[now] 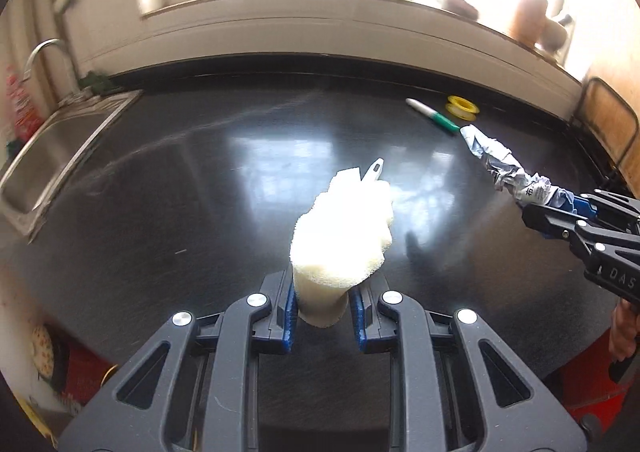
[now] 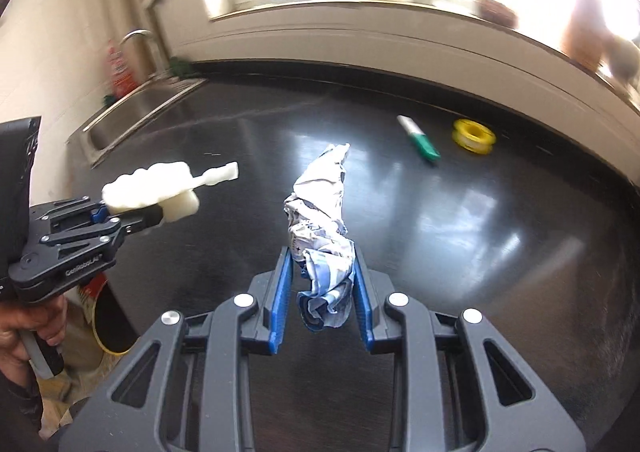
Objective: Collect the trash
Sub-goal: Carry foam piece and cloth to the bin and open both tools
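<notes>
My left gripper (image 1: 323,302) is shut on a piece of white foam packing (image 1: 342,236), held above the black counter (image 1: 180,180). It shows at the left of the right wrist view (image 2: 136,212) with the foam (image 2: 160,184) sticking out. My right gripper (image 2: 323,292) is shut on a crumpled paper wrapper (image 2: 320,212), white with blue print, also held above the counter (image 2: 500,232). It shows at the right of the left wrist view (image 1: 560,218) with the wrapper (image 1: 504,164) pointing toward the marker.
A green and white marker (image 1: 434,116) (image 2: 418,138) and a yellow tape spool (image 1: 462,106) (image 2: 474,135) lie at the counter's far right. A steel sink (image 1: 60,148) (image 2: 136,110) with a tap is at the far left. A red and yellow bin (image 2: 106,316) stands below the counter's front edge.
</notes>
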Action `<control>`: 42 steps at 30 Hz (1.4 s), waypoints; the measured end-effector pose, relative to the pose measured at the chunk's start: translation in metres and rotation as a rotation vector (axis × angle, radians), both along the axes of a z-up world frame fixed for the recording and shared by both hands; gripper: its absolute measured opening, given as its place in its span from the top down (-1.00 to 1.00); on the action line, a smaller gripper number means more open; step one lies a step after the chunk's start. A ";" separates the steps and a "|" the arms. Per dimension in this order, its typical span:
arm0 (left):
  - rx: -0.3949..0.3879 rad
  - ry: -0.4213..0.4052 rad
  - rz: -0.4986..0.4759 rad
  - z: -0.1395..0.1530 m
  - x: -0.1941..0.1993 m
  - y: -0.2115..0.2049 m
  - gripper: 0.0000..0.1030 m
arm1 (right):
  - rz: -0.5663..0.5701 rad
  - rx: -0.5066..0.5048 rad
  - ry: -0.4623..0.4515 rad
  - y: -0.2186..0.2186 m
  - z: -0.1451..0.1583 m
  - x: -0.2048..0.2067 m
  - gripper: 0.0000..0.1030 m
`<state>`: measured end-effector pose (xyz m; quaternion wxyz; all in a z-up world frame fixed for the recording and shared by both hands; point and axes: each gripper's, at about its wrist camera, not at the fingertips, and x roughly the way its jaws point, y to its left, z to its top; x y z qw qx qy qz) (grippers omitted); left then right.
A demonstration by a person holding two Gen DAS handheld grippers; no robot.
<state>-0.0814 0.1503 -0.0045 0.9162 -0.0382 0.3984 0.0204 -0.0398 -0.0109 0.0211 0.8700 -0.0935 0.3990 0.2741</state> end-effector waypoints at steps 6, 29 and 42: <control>-0.026 -0.004 0.274 -0.006 -0.082 0.100 0.59 | 0.290 0.062 0.040 0.132 -0.001 -0.037 0.44; -0.213 0.222 0.749 -0.228 -0.262 0.281 0.59 | 0.752 -0.212 0.381 0.432 -0.206 -0.180 0.43; -0.187 0.220 0.777 -0.248 -0.265 0.288 -0.53 | 0.719 -0.195 0.387 0.425 -0.219 -0.161 -0.53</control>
